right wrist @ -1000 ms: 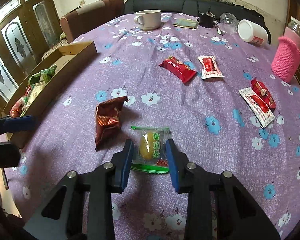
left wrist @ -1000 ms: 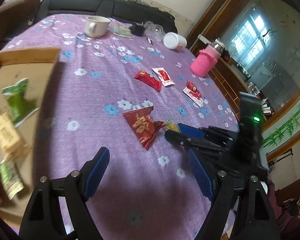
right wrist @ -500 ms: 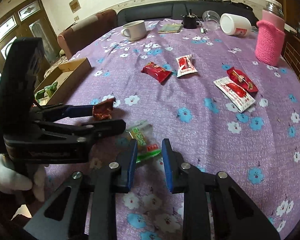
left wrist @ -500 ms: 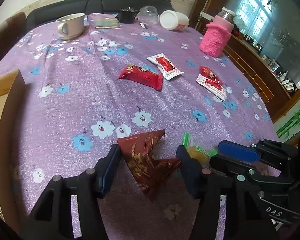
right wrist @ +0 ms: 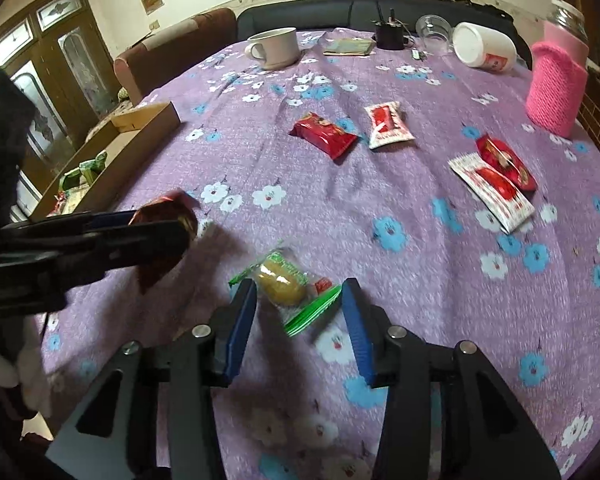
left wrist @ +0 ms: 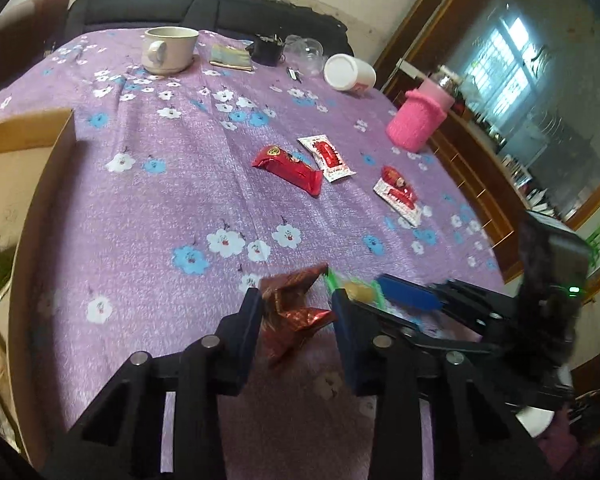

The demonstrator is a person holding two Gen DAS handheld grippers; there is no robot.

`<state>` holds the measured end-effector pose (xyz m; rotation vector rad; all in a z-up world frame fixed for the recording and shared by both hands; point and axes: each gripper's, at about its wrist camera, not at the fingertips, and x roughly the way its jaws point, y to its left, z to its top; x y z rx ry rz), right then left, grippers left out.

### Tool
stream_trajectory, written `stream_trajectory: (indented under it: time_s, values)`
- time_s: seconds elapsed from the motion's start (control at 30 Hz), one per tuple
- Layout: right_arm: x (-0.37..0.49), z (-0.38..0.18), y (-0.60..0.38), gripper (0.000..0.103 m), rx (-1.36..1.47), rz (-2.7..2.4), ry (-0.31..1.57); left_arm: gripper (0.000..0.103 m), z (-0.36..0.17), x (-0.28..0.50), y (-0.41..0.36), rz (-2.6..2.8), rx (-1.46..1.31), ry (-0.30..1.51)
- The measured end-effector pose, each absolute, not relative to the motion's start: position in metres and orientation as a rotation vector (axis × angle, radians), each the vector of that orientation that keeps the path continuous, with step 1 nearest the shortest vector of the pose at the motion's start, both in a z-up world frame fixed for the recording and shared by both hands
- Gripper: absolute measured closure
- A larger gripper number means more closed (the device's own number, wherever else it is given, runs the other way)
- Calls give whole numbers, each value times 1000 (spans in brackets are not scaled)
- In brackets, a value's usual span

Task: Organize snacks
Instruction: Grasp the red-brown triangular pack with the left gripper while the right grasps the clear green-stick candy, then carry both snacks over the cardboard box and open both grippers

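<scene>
Task stood partly done: some packets lay in the box (right wrist: 100,168), 4 snacks (right wrist: 324,136) remained mid-table, left gripper (left wrist: 296,312) bracketed the foil packet (left wrist: 292,308) unclamped, right gripper (right wrist: 298,308) gaped around the green packet (right wrist: 284,280).

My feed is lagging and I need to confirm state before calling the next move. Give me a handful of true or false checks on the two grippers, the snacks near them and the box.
1. The left gripper has the dark red foil packet between its fingers. True.
2. The right gripper is clamped shut on the green-edged packet with the yellow snack. False: its fingers stand apart, with the packet lying on the tablecloth between them.
3. The cardboard box already holds some snacks. True: green packets show inside.
4. The white mug lies tipped over. False: it stands upright; the white canister lies on its side.
</scene>
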<state>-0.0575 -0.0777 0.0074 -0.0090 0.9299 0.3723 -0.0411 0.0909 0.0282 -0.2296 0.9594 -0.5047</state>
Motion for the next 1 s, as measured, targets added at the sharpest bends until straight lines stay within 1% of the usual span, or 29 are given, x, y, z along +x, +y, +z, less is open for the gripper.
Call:
stream_trajectory:
  time_s: [0.07, 0.1, 0.17, 0.27, 0.33, 0.37, 0.4, 0.47, 0.57, 0.6, 0.67, 0.7, 0.73, 0.77, 0.83, 0.9, 0.93, 1.0]
  values:
    - [-56, 7, -68, 57, -45, 380, 919, 68, 30, -45, 99, -500, -252, 947]
    - [-56, 7, -64, 62, -62, 381, 914, 68, 31, -47, 103, -494, -262, 940]
    - [-57, 7, -57, 68, -78, 392, 911, 69, 31, -48, 112, -486, -282, 935]
    - [-61, 9, -54, 72, -64, 400, 906, 69, 27, -50, 117, -488, -291, 954]
    - [-64, 12, -56, 75, -50, 395, 898, 60, 25, -51, 112, -496, -287, 956]
    - [-67, 13, -58, 78, -40, 391, 893, 51, 23, -51, 107, -504, -283, 964]
    - [-68, 14, -59, 79, -35, 388, 890, 45, 21, -51, 102, -511, -273, 968]
    - [-72, 16, -64, 79, -27, 375, 890, 41, 19, -51, 93, -517, -243, 965]
    - [-77, 15, -72, 79, -22, 362, 901, 39, 12, -43, 74, -537, -182, 973]
    - [-79, 14, -75, 81, -23, 362, 906, 39, 8, -40, 67, -542, -160, 984]
    - [-82, 13, -79, 81, -35, 368, 924, 40, 5, -37, 55, -542, -109, 976]
    - [-84, 13, -80, 81, -41, 369, 929, 43, 4, -36, 49, -533, -61, 972]
    - [-85, 13, -81, 81, -47, 364, 928, 50, 4, -37, 46, -521, -31, 967]
    - [-86, 13, -82, 78, -55, 361, 924, 57, 4, -36, 44, -519, -19, 973]
    - [-88, 15, -83, 68, -72, 362, 915, 60, 4, -37, 49, -525, -39, 973]
    - [-88, 17, -82, 46, -75, 368, 893, 61, 3, -36, 55, -530, -66, 973]
    - [-86, 17, -80, 44, -76, 378, 885, 61, 3, -36, 57, -530, -76, 974]
    - [-80, 14, -71, 43, -98, 395, 882, 62, 4, -37, 60, -522, -84, 976]
